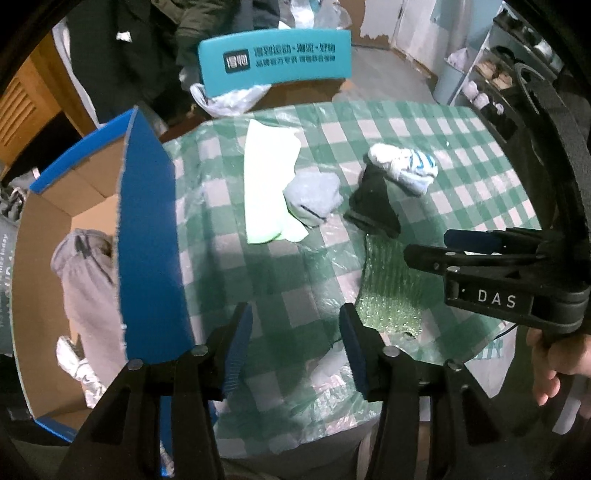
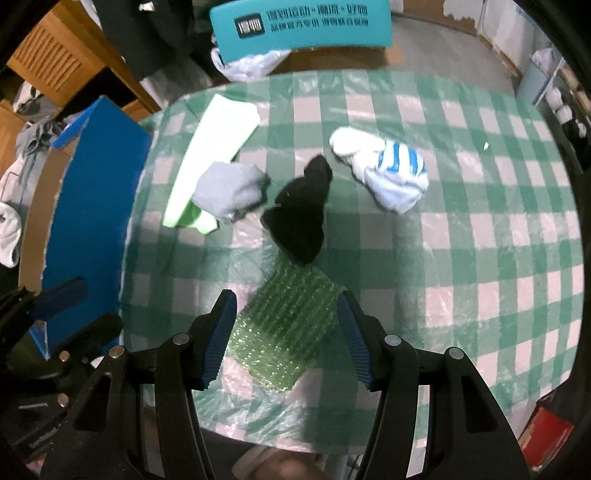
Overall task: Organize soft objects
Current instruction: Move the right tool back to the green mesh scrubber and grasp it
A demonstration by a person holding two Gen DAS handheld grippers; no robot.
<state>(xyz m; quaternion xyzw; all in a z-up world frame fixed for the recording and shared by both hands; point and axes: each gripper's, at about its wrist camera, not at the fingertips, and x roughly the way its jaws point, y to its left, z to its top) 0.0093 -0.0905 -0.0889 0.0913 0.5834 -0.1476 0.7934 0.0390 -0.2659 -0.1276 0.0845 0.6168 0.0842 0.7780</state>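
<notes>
On the green checked table (image 1: pixel 480 155) (image 2: pixel 480 221) lie a pale green cloth (image 1: pixel 266 173) (image 2: pixel 214 140), a grey sock bundle (image 1: pixel 314 197) (image 2: pixel 229 192), a black sock (image 1: pixel 373 203) (image 2: pixel 303 218) and a white sock with blue stripes (image 1: pixel 406 166) (image 2: pixel 388 170). A sheet of green bubble wrap (image 1: pixel 388 288) (image 2: pixel 288 325) lies nearer. My right gripper (image 2: pixel 286 299) (image 1: pixel 426 243) is open just above it, a finger on each side. My left gripper (image 1: pixel 295 317) (image 2: pixel 101 302) is open over bare tablecloth, beside the blue cardboard box (image 1: pixel 147 221) (image 2: pixel 92 206).
The box at the table's left edge holds a grey garment (image 1: pixel 85 280) and a white item. Behind the table sit a teal printed box (image 1: pixel 273 59) (image 2: pixel 303 26) and a plastic bag (image 1: pixel 229 99). A shelf (image 1: pixel 480 85) stands far right. A hand (image 1: pixel 554 365) holds the right gripper.
</notes>
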